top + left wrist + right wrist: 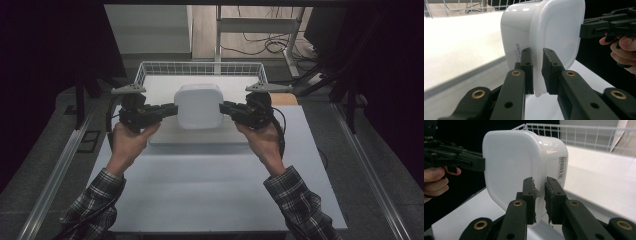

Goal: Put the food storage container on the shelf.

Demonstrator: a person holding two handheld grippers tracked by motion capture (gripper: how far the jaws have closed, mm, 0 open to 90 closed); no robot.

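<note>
The left tool and right tool each clamp opposite rims of the white rounded plastic container above the bench. Uneven lifting risks rim slippage, dropping it.

The white container bears small, illegible script on one wall and a barcode label on another.

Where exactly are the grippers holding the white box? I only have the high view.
Observer: The left gripper pinches the rim of the white box.
Operator: And the right gripper?
Observer: The right gripper pinches the rim on the opposite side.
Operator: Anything printed on the box?
Observer: A barcode label runs down its side wall, near the right gripper.
</note>
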